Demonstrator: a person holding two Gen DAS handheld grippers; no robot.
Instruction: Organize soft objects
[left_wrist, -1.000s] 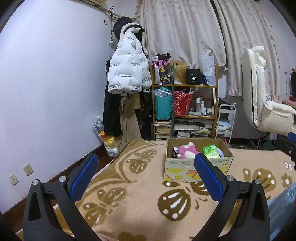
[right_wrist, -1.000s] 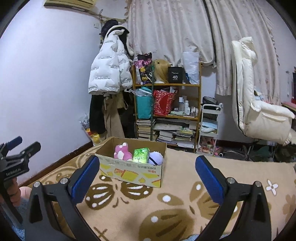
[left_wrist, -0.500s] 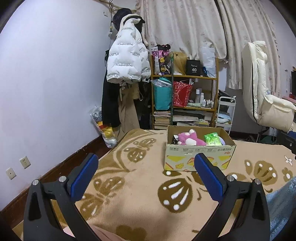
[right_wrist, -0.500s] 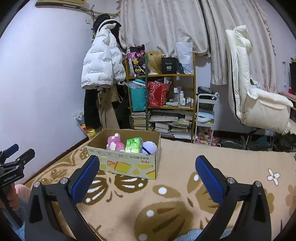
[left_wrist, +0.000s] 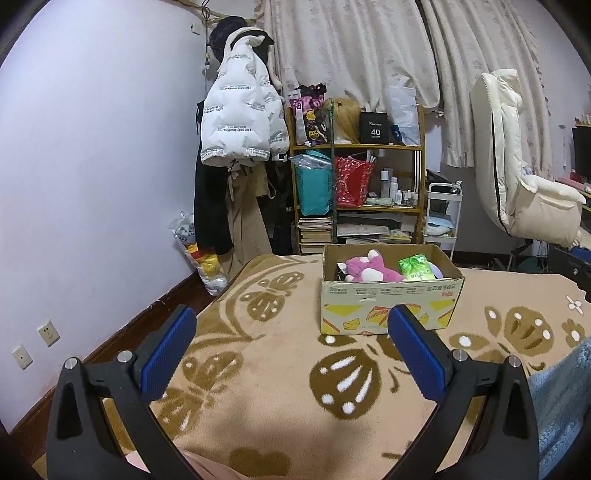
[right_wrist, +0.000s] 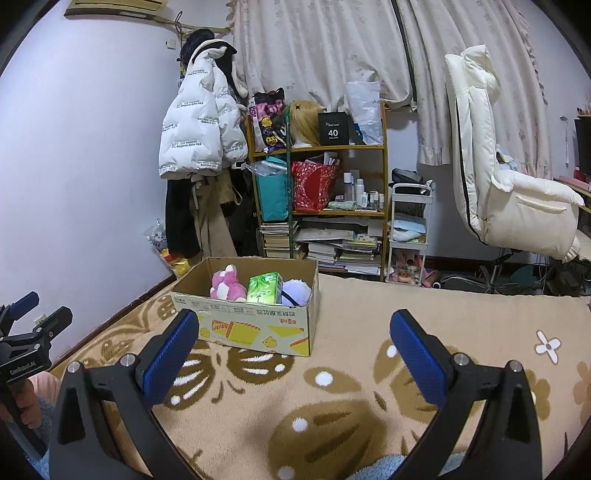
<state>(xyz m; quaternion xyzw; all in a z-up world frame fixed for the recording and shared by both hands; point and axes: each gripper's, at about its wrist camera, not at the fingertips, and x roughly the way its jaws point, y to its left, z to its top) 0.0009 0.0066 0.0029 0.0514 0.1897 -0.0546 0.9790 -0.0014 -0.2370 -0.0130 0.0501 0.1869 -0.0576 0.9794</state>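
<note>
Two blue-padded fingers of the left claw (left_wrist: 291, 347) stand wide apart in the left wrist view, with nothing held between them. Beyond them, at about 1 o'clock, a cardboard box (left_wrist: 388, 306) sits on the tan blanket (left_wrist: 266, 369); its near wall lies just past the tip of the right-hand finger (left_wrist: 413, 350). Inside the box lie a pink plush toy (left_wrist: 369, 271), a green tissue pack (left_wrist: 415, 267) to its right, and a pale round thing, mostly hidden, behind the pack. This claw hangs low over the blanket, pointing level across it toward the shelf (left_wrist: 354, 147) at 12 o'clock.

From the right wrist view, the right claw (right_wrist: 293, 347) is likewise spread wide and empty. The box (right_wrist: 255, 325) lies at about 11 o'clock, just beyond the left-hand finger (right_wrist: 170, 354). In it, side by side, are the pink toy (right_wrist: 227, 284), the green pack (right_wrist: 264, 288) and a pale ball (right_wrist: 295, 291). At 9 o'clock, the left claw (right_wrist: 33, 314) shows at the picture's edge, tilted upward, gripped by a hand (right_wrist: 26, 402) below.
</note>
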